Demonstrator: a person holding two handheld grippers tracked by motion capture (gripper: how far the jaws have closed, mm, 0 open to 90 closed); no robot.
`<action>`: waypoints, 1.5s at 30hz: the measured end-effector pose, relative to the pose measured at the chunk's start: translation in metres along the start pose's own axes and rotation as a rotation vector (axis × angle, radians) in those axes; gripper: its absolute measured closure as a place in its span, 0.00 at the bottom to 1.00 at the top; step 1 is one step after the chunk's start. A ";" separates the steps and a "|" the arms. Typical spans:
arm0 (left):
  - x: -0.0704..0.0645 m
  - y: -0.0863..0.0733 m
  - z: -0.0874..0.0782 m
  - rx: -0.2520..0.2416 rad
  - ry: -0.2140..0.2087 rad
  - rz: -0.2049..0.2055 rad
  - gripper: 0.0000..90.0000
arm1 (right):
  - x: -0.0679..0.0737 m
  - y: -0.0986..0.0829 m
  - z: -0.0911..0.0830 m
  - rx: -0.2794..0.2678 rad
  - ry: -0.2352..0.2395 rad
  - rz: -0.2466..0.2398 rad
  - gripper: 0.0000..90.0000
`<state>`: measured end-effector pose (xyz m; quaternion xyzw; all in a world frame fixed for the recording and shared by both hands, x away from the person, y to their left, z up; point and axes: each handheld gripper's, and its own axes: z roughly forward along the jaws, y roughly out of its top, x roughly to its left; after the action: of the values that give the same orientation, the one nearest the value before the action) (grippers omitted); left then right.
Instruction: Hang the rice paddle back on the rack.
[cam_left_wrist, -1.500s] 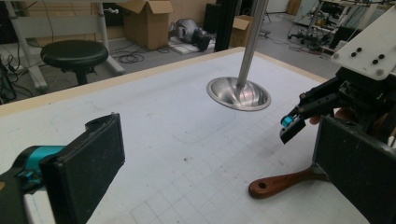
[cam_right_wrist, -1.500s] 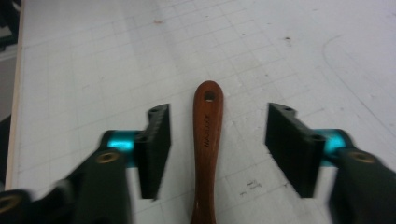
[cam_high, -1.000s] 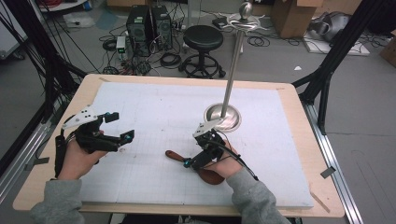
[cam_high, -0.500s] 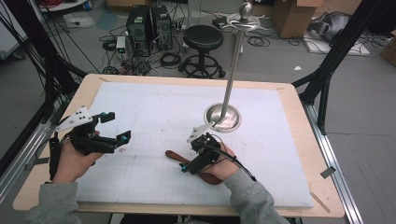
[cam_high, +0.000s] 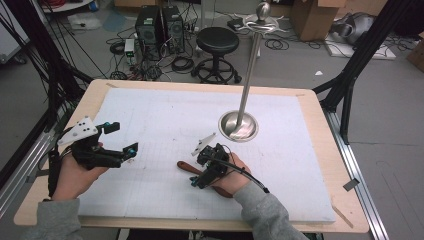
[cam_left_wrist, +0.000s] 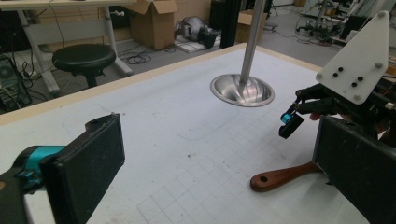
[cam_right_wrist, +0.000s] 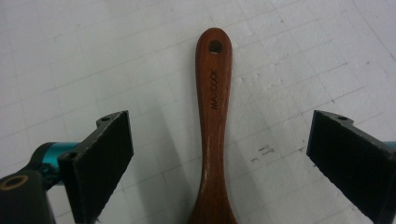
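A brown wooden spoon (cam_right_wrist: 213, 116) lies flat on the white gridded mat (cam_high: 160, 120); its handle end has a hole in it. My right gripper (cam_high: 196, 172) hangs over the handle, open, one jaw on each side and neither touching it (cam_right_wrist: 219, 158). The hand hides the spoon's bowl in the high view, where the handle (cam_high: 184, 166) pokes out to the left. My left gripper (cam_high: 122, 138) is held open at the left of the mat with nothing in it. In the left gripper view its wide-apart jaws (cam_left_wrist: 219, 186) look across at the spoon handle (cam_left_wrist: 285, 176).
A metal stand, a tall pole on a round dished base (cam_high: 239, 126), rises just beyond the right hand. The mat lies on a wooden table (cam_high: 320, 130). On the floor behind are a black stool (cam_high: 218, 42), cables and boxes.
My right gripper has slid left and a little nearer the person, down along the spoon toward its handle. The left gripper has drifted slightly left; both stay open.
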<state>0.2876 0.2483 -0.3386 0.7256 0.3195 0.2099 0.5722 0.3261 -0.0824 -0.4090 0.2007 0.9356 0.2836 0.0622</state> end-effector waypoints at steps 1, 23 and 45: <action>0.000 0.000 0.000 0.001 -0.007 0.003 0.03 | 0.000 0.000 0.001 0.003 -0.002 -0.002 0.08; -0.002 -0.003 -0.005 0.010 -0.005 -0.002 0.03 | -0.002 0.007 0.011 0.170 0.036 -0.007 0.44; -0.004 -0.005 -0.014 0.015 0.012 -0.005 0.03 | 0.000 0.011 0.008 0.271 0.020 -0.008 0.65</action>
<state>0.2745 0.2563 -0.3400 0.7277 0.3263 0.2104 0.5655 0.3315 -0.0697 -0.4099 0.2006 0.9667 0.1566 0.0262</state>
